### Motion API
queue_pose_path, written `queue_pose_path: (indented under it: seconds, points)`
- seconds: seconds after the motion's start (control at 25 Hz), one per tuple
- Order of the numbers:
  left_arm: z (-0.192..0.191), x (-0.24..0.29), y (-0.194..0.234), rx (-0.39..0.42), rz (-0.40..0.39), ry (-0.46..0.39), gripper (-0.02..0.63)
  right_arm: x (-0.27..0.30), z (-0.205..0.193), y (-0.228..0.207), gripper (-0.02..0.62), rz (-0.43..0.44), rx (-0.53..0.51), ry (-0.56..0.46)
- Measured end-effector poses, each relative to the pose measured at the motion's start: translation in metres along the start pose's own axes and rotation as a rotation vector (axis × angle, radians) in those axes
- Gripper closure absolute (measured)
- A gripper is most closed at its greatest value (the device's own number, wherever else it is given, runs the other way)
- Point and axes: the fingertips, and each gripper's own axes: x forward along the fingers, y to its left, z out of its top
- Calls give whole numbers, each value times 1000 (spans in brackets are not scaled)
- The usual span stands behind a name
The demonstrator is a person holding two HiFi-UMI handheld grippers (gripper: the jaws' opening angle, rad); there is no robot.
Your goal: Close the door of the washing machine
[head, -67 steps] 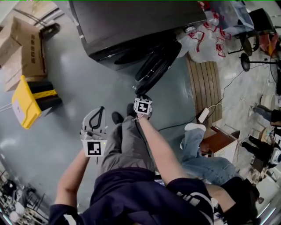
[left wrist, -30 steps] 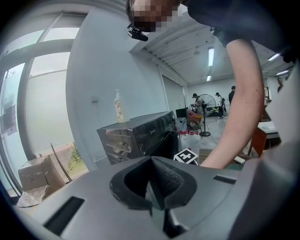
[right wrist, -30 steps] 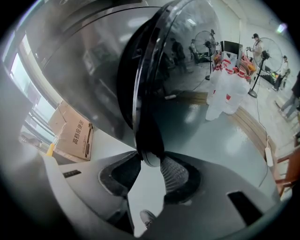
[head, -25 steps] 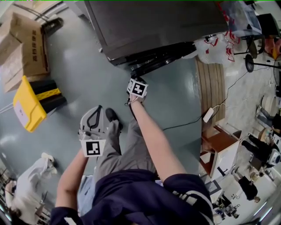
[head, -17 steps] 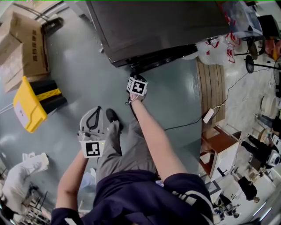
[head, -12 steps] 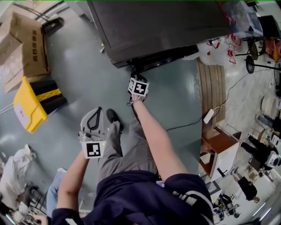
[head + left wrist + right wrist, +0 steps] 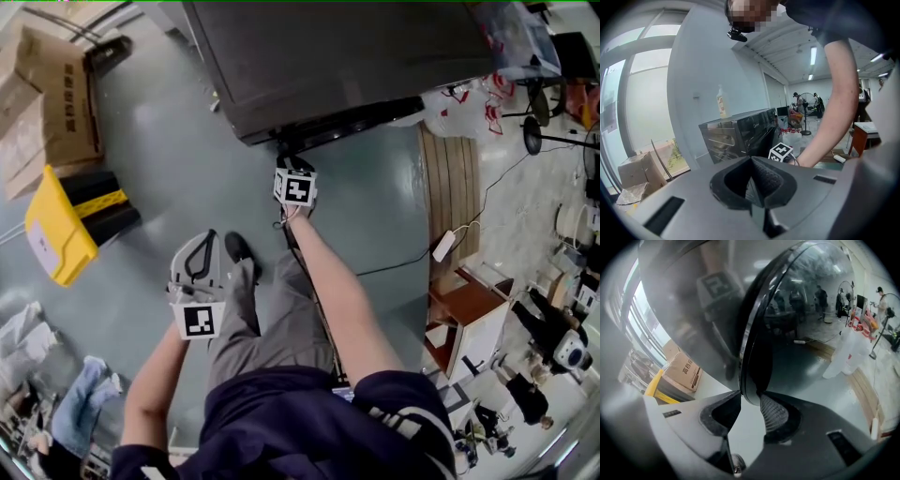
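The washing machine (image 7: 328,56) stood dark and boxy at the top of the head view. Its round glass door (image 7: 801,333) was swung almost flat against the front, showing there only as a black strip along the machine's lower edge. Whether it had latched could not be told.

The right gripper (image 7: 750,397) reached down to the door's free edge at the end of an outstretched arm. Its tongs pinched the black rim (image 7: 749,357), one pad on each face, and had just been closing a little further on it. That grip on the outer edge, far from the hinge, probably gave the most leverage for guiding the door home.

The left gripper (image 7: 752,161) had no part in this. It hung back near the person's leg over the grey floor (image 7: 159,159), pointing toward the machine, its tongs pressed together on nothing.
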Motion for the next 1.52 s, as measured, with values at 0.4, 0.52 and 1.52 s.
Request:
queue_pose_path:
  seconds: [0.4, 0.52, 1.52]
  points:
    - [-9, 2, -2, 6, -4, 15, 581, -2, 2, 0, 451, 11, -70, 21]
    - [-9, 5, -2, -1, 0, 5, 581, -1, 1, 0, 451, 14, -74, 43]
    - [-2, -7, 19, -10, 61, -22, 581, -25, 11, 26, 509, 56, -408, -48]
